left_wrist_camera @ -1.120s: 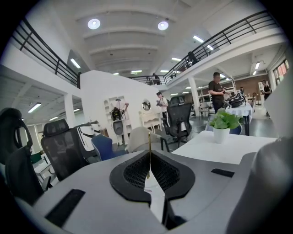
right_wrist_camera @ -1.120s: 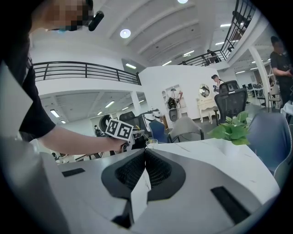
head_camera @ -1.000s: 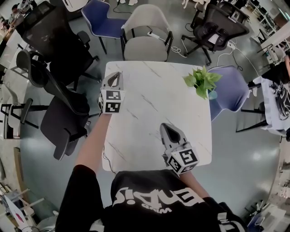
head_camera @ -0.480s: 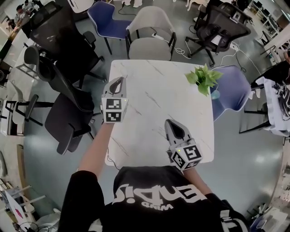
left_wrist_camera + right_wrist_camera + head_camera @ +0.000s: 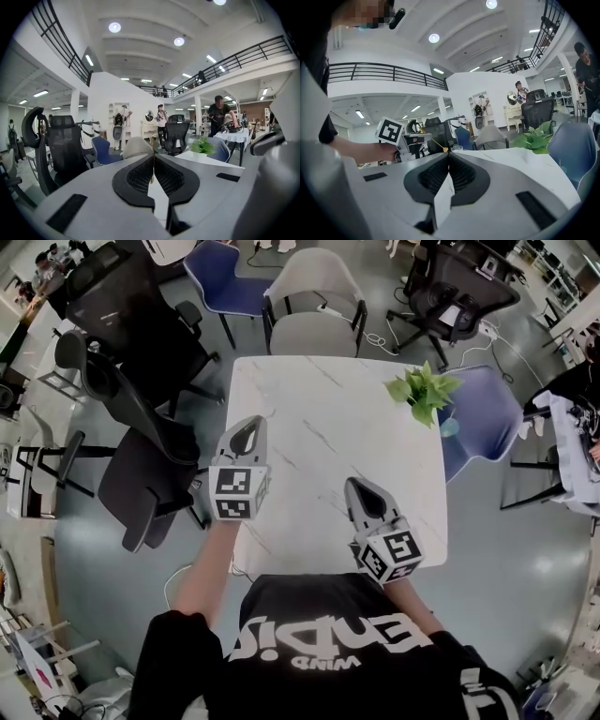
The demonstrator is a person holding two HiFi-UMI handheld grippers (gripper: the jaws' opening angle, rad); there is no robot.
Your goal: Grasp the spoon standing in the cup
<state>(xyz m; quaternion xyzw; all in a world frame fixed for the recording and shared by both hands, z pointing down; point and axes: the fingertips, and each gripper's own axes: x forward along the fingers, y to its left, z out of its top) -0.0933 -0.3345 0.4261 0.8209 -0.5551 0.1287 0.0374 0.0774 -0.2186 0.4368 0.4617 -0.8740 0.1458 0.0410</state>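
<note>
My left gripper [image 5: 248, 427] hangs over the left part of the white marble table [image 5: 328, 399]. It is shut on a thin gold spoon [image 5: 153, 143] that stands upright between its jaws. In the right gripper view the spoon [image 5: 436, 143] slants out of that gripper, its bowl just left of a clear glass cup [image 5: 456, 149] on the table. I cannot make out the cup in the head view. My right gripper [image 5: 361, 488] is over the table's near right part, shut, with nothing between its jaws [image 5: 448, 159].
A potted green plant [image 5: 424, 395] stands at the table's far right corner. Beyond the table are a grey chair [image 5: 309, 320] and a blue chair [image 5: 487, 418] to the right. Black office chairs [image 5: 131, 418] crowd the left side.
My left gripper has drawn back toward me and a little to the right. The right gripper has stayed almost where it was.
</note>
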